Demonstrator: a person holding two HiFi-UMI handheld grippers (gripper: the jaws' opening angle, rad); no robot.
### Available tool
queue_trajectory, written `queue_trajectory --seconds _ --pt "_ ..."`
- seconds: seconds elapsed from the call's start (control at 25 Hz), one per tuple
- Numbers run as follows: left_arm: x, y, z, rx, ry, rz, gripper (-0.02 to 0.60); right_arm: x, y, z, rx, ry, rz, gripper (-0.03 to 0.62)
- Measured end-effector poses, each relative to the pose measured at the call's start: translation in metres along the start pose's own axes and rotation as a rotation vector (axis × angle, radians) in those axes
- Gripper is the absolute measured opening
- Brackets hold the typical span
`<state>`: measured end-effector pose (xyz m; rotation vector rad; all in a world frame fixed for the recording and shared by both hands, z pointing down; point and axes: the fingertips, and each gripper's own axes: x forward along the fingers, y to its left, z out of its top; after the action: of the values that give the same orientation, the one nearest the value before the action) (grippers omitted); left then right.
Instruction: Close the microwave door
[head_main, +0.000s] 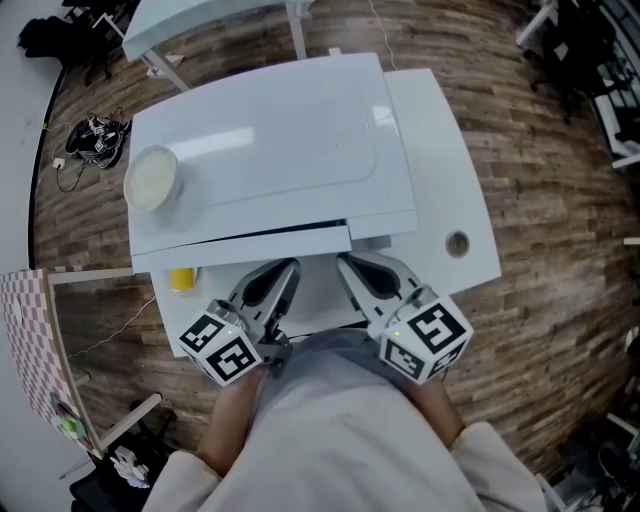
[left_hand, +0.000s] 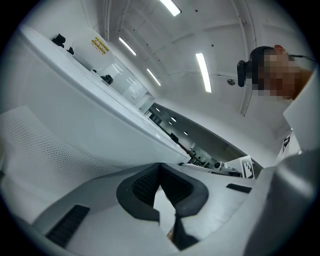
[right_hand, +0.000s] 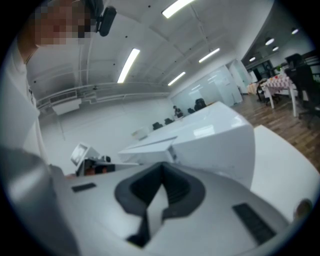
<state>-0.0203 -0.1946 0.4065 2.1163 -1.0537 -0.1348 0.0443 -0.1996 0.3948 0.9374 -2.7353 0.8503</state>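
Open-plan office or lab workspace. Evidence: wood-plank floor (head_main: 540, 200); white desk (head_main: 465, 190), with a second white desk (head_main: 190, 25) beyond its far edge; black office chairs (head_main: 585, 55) past the far right corner; loose cables (head_main: 95, 140) on the floor off the left edge; long ceiling strip lights (right_hand: 128, 64).

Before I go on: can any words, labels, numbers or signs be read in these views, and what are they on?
Yellow sticker on the microwave: dark print, too small to read.
Marker cubes on the left gripper and right gripper: black-and-white square patterns only, no words or numbers.
No other text shows in any view.
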Motion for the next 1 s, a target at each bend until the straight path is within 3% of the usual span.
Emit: queue_trajectory --seconds 0.48,1.0 --pt "0.002 0.009 0.004 -0.007 -0.012 0.009 0.017 0.010 -0.007 0.005 -0.004 -0.011 -0.020 0.023" --pt "0.006 0.003 0.000 -0.012 0.002 -0.013 0.017 0.011 -0.004 0.008 -0.014 0.003 0.016 0.023"
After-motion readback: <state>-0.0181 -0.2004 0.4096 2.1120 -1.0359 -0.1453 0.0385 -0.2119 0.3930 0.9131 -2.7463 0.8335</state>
